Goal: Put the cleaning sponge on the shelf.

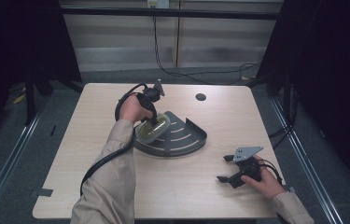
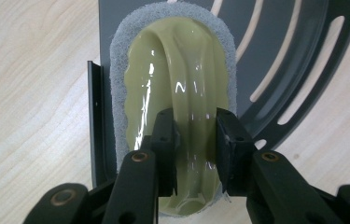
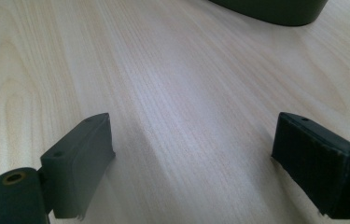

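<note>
— Lower right of the frame, what's there?
— Right gripper [image 1: 227, 169], jaws spread wide over bare table [image 1: 182, 186].
— Farther up, center?
— Left gripper [image 2: 195, 135] clenched on the scrubber's [image 2: 172, 84] yellow-green handle, lying on the dark corner shelf [image 1: 186, 137].

Table [image 1: 172, 186] is showing pale wood-grain laminate, smooth, matt. Scrubber [image 2: 177, 79] is looking like glossy yellow-green plastic with a fuzzy grey felt-like rim; slotted corner shelf [image 2: 298, 56] is appearing as dark matt-coated metal. Gripper pads [image 3: 81, 158] are looking like matt black plastic.
</note>
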Available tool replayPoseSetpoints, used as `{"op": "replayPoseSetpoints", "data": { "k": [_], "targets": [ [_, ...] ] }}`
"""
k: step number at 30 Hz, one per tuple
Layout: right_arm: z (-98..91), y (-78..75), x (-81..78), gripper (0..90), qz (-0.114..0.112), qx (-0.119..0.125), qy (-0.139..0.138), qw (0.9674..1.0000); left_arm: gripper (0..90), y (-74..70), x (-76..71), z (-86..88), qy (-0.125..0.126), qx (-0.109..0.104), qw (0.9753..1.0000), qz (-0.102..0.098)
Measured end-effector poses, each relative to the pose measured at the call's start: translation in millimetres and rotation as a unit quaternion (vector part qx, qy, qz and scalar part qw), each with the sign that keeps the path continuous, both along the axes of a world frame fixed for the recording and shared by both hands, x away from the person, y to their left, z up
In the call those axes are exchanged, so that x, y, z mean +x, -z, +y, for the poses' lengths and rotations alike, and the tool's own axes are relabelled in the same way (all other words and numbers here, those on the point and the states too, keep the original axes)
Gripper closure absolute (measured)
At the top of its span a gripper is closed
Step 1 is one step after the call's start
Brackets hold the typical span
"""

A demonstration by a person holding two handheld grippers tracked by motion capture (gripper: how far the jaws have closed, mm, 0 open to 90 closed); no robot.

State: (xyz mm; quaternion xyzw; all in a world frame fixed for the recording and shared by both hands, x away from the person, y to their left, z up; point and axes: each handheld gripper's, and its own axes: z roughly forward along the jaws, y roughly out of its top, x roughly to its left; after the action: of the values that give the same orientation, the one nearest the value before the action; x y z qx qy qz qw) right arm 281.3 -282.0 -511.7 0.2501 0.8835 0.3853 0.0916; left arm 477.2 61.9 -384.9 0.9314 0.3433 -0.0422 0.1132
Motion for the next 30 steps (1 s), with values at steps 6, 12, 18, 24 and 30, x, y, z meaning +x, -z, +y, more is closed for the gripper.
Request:
{"op": "replayPoseSetpoints", "data": {
  "k": [6,12,18,24,30],
  "targets": [
    [0.0,0.0,0.0,11.7,0.0,0.0,0.0,1.0,71.2,6.8,2.6,2.4,-0.004,0.0,1.0,0.0],
    [0.0,0.0,0.0,11.7,0.0,0.0,0.0,1.0,71.2,14.8,2.8,3.4,-0.006,-0.003,1.0,0.001],
    [0.0,0.0,0.0,11.7,0.0,0.0,0.0,1.0,71.1,19.9,3.7,7.7,-0.012,0.003,0.9999,0.001],
    [0.0,0.0,0.0,11.7,0.001,0.0,0.001,1.0,71.1,26.7,4.0,12.3,-0.023,0.0,0.9997,0.001],
    [0.0,0.0,0.0,11.7,0.0,0.0,0.0,1.0,71.0,31.6,4.4,15.1,-0.028,0.003,0.9996,0.001]
  ]
}}
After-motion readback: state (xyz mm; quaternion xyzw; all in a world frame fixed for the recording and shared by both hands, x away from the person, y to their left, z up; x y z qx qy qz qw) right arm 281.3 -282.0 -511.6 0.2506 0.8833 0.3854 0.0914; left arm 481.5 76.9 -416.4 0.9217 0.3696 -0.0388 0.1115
